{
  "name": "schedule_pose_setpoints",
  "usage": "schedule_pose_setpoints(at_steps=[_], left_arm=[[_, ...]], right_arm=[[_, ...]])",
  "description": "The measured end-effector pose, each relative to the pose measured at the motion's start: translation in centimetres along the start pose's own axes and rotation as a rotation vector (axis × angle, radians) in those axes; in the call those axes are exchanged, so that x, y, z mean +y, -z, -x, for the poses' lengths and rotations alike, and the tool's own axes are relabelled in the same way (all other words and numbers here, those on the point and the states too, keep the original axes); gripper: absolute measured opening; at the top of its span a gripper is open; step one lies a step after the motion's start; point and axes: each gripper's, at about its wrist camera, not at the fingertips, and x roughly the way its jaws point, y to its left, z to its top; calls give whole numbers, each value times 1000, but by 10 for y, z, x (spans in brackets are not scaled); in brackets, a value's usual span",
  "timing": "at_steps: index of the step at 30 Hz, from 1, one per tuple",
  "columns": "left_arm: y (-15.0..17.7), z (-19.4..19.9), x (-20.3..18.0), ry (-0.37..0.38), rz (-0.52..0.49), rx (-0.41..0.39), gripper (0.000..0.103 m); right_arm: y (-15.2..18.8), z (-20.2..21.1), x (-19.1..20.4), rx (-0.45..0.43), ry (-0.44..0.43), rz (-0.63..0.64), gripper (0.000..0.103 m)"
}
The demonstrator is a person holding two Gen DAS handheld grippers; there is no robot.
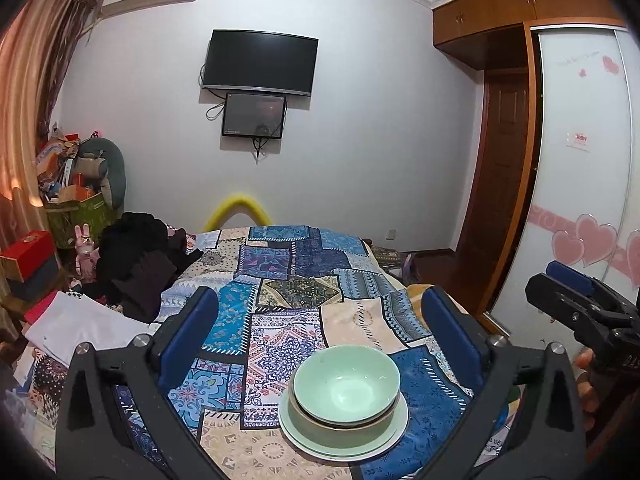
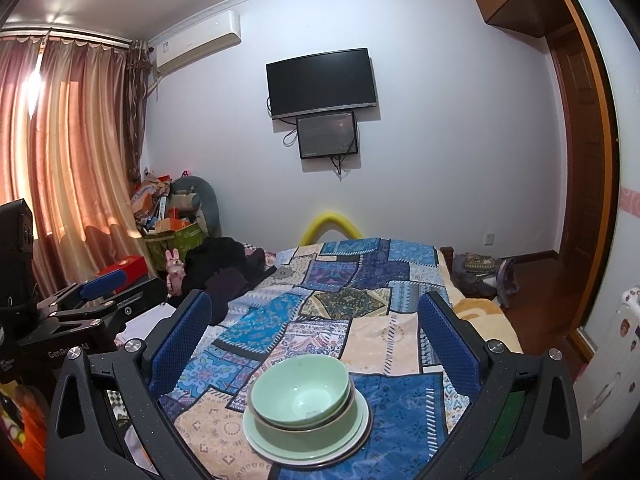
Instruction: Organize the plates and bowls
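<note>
Two pale green bowls (image 1: pixel 346 394) sit nested on stacked pale plates (image 1: pixel 298 438) on the patchwork bedspread (image 1: pixel 280 280). The same bowls (image 2: pixel 302 390) and plates (image 2: pixel 260 442) show in the right wrist view. My left gripper (image 1: pixel 320 312) is open and empty, held above and behind the stack. My right gripper (image 2: pixel 316 316) is open and empty too, also above the stack. Each gripper shows in the other's view: the right one (image 1: pixel 576 300) at the right edge, the left one (image 2: pixel 100 292) at the left.
Black clothes (image 1: pixel 136 260) and white paper (image 1: pixel 80 324) lie on the bed's left side. Boxes and bags (image 1: pixel 72 184) pile up by the curtain. A wardrobe (image 1: pixel 580 160) and door stand at the right. A TV (image 1: pixel 260 62) hangs on the far wall.
</note>
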Motion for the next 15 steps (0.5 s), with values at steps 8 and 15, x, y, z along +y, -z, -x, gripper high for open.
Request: schedule_pose_setpoints(at_steps=[8,15], left_arm=[[0,-2,-2,6,-1,5,103],[0,-2,-3,6,-4,6,103]], right_arm=[[2,4,0,0,-2,-1,103],[2,4,1,-1,-3,2,103]])
